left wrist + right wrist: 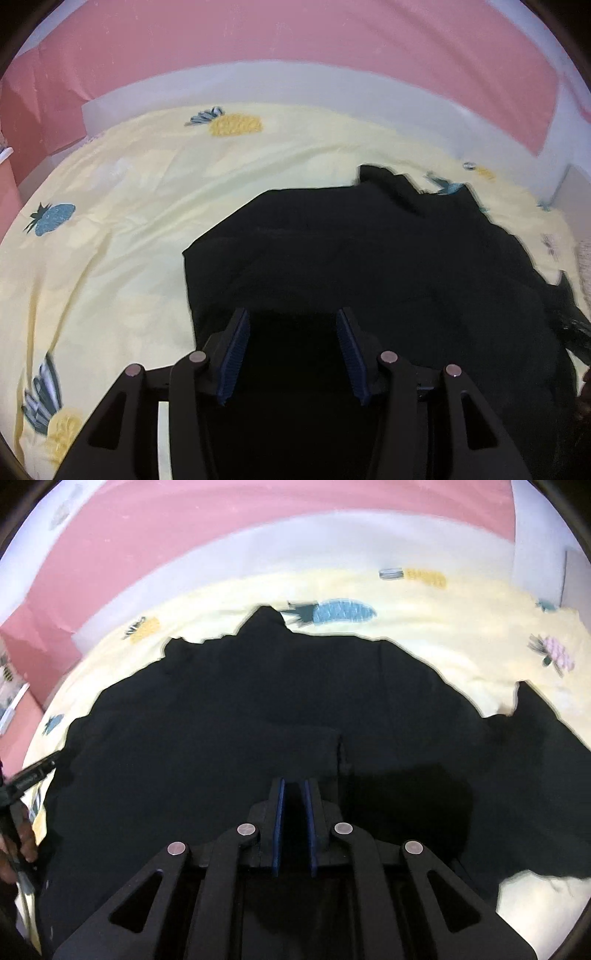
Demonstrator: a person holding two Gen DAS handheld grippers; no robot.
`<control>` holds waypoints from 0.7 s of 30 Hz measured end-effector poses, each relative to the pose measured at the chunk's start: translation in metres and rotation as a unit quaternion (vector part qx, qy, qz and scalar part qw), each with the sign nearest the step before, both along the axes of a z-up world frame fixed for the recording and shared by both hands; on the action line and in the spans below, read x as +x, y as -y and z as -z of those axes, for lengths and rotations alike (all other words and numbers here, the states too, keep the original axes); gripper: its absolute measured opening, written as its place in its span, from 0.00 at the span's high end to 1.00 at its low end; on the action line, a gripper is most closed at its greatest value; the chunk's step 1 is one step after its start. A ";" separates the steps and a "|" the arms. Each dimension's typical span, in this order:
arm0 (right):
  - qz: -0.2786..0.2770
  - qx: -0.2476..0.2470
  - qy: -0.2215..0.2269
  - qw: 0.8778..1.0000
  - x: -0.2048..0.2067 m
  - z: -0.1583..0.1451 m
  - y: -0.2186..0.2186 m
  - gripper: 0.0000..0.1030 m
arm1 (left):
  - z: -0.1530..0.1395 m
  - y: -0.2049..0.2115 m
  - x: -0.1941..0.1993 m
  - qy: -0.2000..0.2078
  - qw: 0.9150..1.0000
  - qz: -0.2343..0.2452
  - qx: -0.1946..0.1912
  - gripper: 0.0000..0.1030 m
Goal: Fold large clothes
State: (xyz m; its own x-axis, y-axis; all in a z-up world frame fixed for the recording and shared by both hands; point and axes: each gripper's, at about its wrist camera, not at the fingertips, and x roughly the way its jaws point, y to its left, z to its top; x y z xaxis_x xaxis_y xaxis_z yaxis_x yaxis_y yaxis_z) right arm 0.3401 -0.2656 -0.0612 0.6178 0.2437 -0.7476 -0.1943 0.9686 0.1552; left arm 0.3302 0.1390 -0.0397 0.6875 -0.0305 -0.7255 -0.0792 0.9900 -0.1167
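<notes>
Showing pink pineapple print (556, 655), right view only

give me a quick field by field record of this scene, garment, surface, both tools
garment: black garment spread out, rumpled at its far edge
surface: pale yellow bedsheet printed with pineapples, one yellow pineapple near the far edge
backdrop: pink wall with a white band below it
left tool: open, pads apart over the black fabric, nothing pinched between them
right tool: shut, its blue pads nearly together above the garment; whether fabric is caught between them cannot be told
fold: no neat fold visible yet
</notes>
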 end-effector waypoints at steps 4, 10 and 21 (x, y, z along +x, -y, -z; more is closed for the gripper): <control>-0.015 -0.025 -0.045 0.999 -0.017 0.037 -0.001 0.91 | 0.025 0.001 -0.025 -0.036 0.999 -0.005 -0.005 0.51; -0.006 -0.022 -0.056 0.998 -0.024 0.019 0.006 0.89 | 0.019 0.011 -0.034 -0.046 0.999 -0.014 0.014 0.51; 0.034 0.028 -0.032 0.999 -0.144 -0.025 0.056 0.43 | -0.029 0.060 -0.139 -0.035 0.999 0.026 -0.022 0.50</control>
